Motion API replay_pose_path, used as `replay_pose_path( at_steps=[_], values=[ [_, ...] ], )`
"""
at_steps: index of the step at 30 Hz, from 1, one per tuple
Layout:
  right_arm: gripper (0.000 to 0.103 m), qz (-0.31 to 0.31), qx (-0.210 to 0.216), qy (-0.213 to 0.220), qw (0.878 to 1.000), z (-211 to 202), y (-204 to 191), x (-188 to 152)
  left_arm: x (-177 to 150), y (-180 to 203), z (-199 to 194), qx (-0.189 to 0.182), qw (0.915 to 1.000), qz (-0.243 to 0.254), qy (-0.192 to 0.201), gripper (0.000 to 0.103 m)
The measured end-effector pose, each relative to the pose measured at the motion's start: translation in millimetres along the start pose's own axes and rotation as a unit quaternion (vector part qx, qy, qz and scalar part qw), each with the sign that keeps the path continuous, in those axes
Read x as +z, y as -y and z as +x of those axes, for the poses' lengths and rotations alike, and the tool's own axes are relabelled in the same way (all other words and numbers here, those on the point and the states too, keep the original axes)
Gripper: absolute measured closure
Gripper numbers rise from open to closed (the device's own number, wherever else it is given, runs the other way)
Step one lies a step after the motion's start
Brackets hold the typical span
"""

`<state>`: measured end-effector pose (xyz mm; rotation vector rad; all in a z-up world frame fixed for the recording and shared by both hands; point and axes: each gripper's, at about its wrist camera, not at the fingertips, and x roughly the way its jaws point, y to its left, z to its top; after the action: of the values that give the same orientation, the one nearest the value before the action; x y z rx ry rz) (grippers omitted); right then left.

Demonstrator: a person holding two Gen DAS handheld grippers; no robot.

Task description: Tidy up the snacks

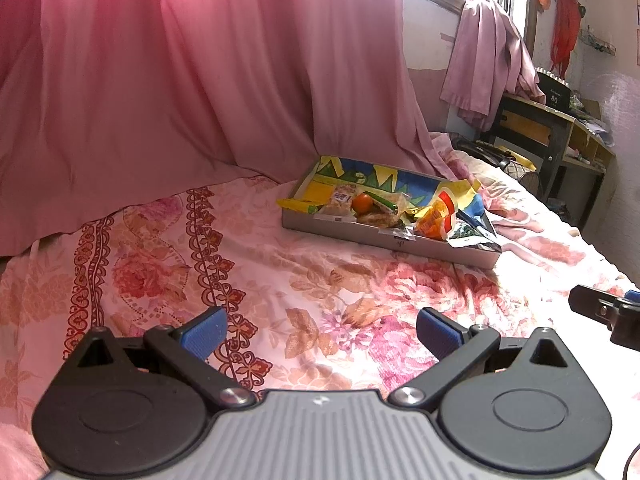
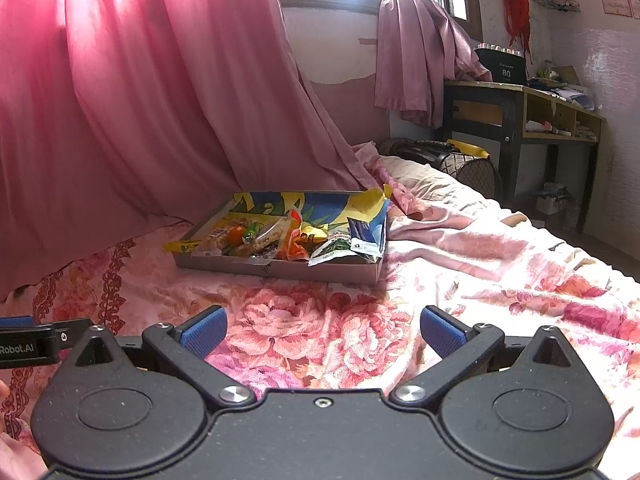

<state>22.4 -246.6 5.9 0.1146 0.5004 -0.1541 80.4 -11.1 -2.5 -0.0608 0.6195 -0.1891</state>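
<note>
A shallow cardboard box (image 1: 372, 236) (image 2: 280, 269) with a blue and yellow lining lies on the flowered bedsheet (image 1: 280, 280). Inside it are several snacks: a round orange fruit (image 1: 362, 203) (image 2: 235, 234), a green stick pack (image 1: 382, 201) (image 2: 251, 232), clear-wrapped biscuits (image 1: 380, 219), an orange bag (image 1: 436, 222) (image 2: 295, 246), and a green and white pouch (image 2: 334, 250). A yellow packet (image 1: 298, 205) (image 2: 180, 246) hangs over the box's left end. My left gripper (image 1: 322, 332) stands open over the sheet, short of the box. My right gripper (image 2: 323, 330) is open too, with nothing between its fingers.
A pink curtain (image 1: 180, 80) hangs behind the bed on the left. A dark desk (image 2: 520, 112) with clutter stands at the far right, with a dark bag (image 2: 452, 160) at the bed's end. The other gripper's edge shows at the frame side (image 1: 608, 312).
</note>
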Motion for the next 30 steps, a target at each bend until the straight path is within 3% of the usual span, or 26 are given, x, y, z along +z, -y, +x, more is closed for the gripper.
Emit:
replay_pose_path(
  at_steps=[30],
  values=[
    [0.001, -0.004, 0.0, -0.007, 1.0, 2.6, 0.5, -2.6, -1.6, 0.9, 1.1, 0.008, 0.9999, 0.002, -0.006, 0.0]
  ],
)
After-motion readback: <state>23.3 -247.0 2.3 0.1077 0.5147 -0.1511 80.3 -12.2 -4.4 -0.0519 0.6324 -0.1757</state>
